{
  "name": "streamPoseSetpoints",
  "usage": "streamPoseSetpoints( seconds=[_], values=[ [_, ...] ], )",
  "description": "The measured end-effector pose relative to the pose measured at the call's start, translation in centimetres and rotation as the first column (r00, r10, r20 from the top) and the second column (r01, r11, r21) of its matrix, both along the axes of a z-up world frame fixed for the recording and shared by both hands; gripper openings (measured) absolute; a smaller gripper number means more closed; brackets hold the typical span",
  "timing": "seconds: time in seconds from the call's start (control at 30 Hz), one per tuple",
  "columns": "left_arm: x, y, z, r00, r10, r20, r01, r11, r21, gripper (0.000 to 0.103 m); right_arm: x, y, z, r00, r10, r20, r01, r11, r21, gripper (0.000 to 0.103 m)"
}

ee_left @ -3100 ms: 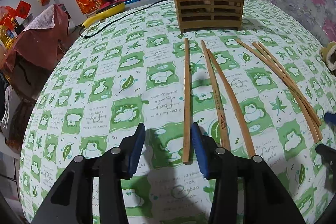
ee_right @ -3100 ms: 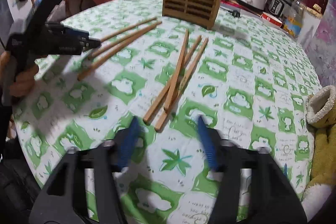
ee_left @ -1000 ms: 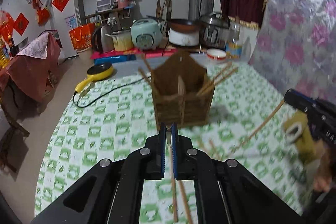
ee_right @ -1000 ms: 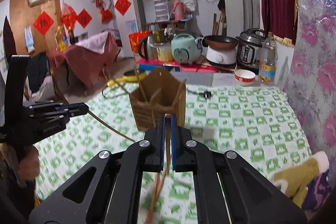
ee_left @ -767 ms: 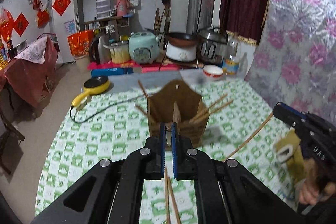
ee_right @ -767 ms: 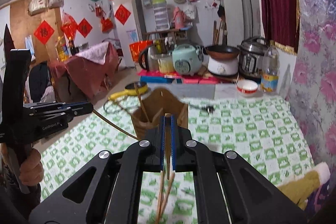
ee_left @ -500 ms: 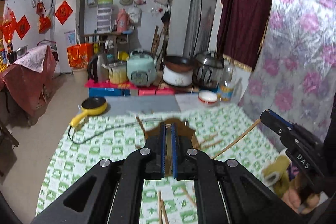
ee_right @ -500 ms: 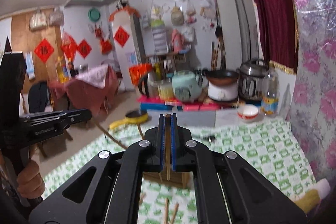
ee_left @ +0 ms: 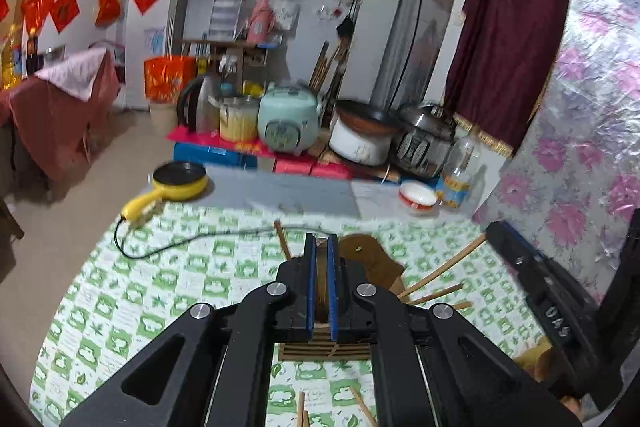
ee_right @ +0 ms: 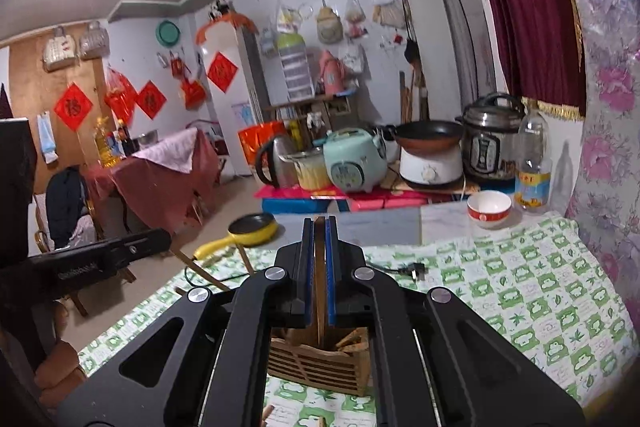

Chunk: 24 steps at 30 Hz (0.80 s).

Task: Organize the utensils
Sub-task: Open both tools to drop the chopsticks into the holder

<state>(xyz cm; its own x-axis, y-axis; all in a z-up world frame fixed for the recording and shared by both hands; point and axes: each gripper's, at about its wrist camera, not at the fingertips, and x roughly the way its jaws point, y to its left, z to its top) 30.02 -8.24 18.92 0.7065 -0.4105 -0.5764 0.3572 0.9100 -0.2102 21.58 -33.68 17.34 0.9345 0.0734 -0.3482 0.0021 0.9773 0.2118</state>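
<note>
A slatted wooden utensil holder [ee_left: 370, 257] [ee_right: 316, 367] stands on the green-and-white tablecloth [ee_left: 168, 279], with several chopsticks sticking out of it. My left gripper [ee_left: 321, 241] is shut on a wooden chopstick [ee_left: 321, 293] and hangs just above and in front of the holder. From the right, my right gripper [ee_left: 532, 267] brings another chopstick [ee_left: 444, 269] slanting toward the holder. In the right wrist view, my right gripper [ee_right: 319, 223] is shut on its chopstick [ee_right: 320, 307] above the holder. The left gripper [ee_right: 100, 259] and its chopstick [ee_right: 200, 273] come in from the left.
Loose chopsticks [ee_left: 301, 407] lie on the cloth near me. A yellow pan [ee_left: 180, 181] and a black cord [ee_left: 192, 239] sit at the table's far edge. Beyond are a rice cooker [ee_left: 288, 123], pots, a bowl [ee_left: 418, 195] and a bottle [ee_left: 460, 167].
Both grippers, open over chopsticks on the table three seconds ago, now grip one each. Over the last second both rose and closed in on the holder, which dropped lower in both views.
</note>
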Motion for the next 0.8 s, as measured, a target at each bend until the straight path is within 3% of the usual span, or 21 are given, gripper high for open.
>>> streamPoseSetpoints(
  seconds=[0.07, 0.2, 0.33, 0.37, 0.47, 0.67, 0.8],
  values=[
    [0.8, 0.3, -0.7, 0.999, -0.007, -0.037, 0.006, 1.0, -0.02, 0.006, 0.5, -0.2, -0.4, 1.0, 0.003, -0.019, -0.003, 1.0, 0.007, 0.006],
    [1.6, 0.2, -1.8, 0.997, 0.002, -0.071, -0.002, 1.0, 0.008, 0.006, 1.3, 0.1, -1.3, 0.998, 0.001, -0.062, -0.002, 1.0, -0.016, 0.006],
    [2.7, -0.1, -3.2, 0.99, 0.025, -0.136, -0.021, 0.999, 0.028, 0.008, 2.0, 0.9, -2.3, 0.993, -0.005, -0.115, -0.001, 0.998, -0.057, 0.015],
    [2.8, 0.0, -3.4, 0.989, 0.027, -0.143, -0.024, 0.999, 0.026, 0.014, 2.1, 0.9, -2.3, 0.993, -0.007, -0.118, 0.0, 0.998, -0.06, 0.017],
    [2.8, 0.5, -3.3, 0.989, 0.056, -0.133, -0.056, 0.998, 0.005, 0.053, 1.7, 0.5, -2.0, 0.995, -0.015, -0.1, 0.009, 0.998, -0.055, 0.022],
    [2.2, 1.4, -2.3, 0.991, 0.091, -0.097, -0.092, 0.996, -0.012, 0.065, 0.9, -0.3, -1.4, 0.997, -0.031, -0.071, 0.029, 0.999, -0.042, 0.031],
    [1.8, 1.5, -1.8, 0.991, 0.111, -0.075, -0.112, 0.994, -0.004, 0.073, 0.4, -0.2, -1.1, 0.998, -0.039, -0.051, 0.036, 0.998, -0.045, 0.043]
  ],
)
